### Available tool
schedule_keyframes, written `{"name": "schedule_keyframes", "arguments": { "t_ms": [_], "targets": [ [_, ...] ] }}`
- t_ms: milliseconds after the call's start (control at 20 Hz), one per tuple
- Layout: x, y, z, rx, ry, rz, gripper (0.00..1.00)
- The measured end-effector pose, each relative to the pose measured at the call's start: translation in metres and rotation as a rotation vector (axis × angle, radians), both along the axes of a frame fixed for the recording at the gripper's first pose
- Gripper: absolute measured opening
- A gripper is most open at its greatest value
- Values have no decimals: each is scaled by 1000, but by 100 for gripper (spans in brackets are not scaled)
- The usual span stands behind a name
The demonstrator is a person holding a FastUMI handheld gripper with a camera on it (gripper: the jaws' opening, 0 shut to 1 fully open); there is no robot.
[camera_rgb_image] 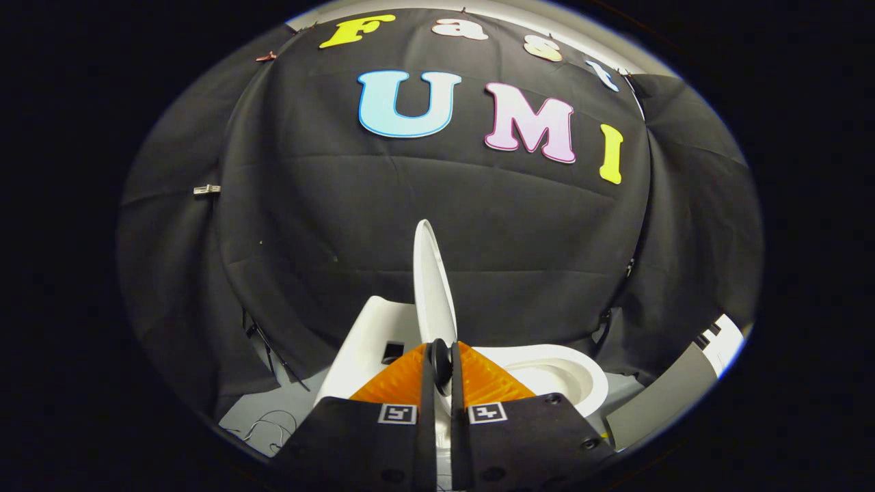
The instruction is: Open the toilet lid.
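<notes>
The white toilet lid [432, 280] stands raised, nearly upright, and I see it edge-on just ahead of my fingers. My gripper [441, 357] is shut on the lid's lower edge, where a small black round knob [441, 361] sits between the two fingers. Right of the lid, the open white bowl and seat [557, 372] show beyond the right finger. The white tank [369, 335] lies left of the lid, beyond the left finger.
Black cloth walls the booth behind the toilet. A grey panel [653, 403] and a white object [723, 338] stand to the right of the bowl. Thin cables [270, 424] lie on the grey floor left of the tank.
</notes>
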State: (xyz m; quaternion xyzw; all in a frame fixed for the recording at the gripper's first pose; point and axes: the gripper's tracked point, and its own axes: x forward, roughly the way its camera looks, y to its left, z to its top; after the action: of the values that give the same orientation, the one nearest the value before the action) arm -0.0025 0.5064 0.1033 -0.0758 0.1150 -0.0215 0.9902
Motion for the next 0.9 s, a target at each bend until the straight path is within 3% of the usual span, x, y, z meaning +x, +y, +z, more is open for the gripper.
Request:
{"name": "schedule_keyframes", "arguments": {
  "t_ms": [100, 250, 350, 450, 900],
  "targets": [
    [1, 2, -5, -11, 24, 24, 16],
    [1, 11, -4, 10, 28, 83, 30],
    [-2, 24, -8, 20, 63, 150, 65],
    [-5, 18, -9, -30, 74, 144, 99],
    [-16, 24, 23, 33, 5, 226, 99]
  ]
}}
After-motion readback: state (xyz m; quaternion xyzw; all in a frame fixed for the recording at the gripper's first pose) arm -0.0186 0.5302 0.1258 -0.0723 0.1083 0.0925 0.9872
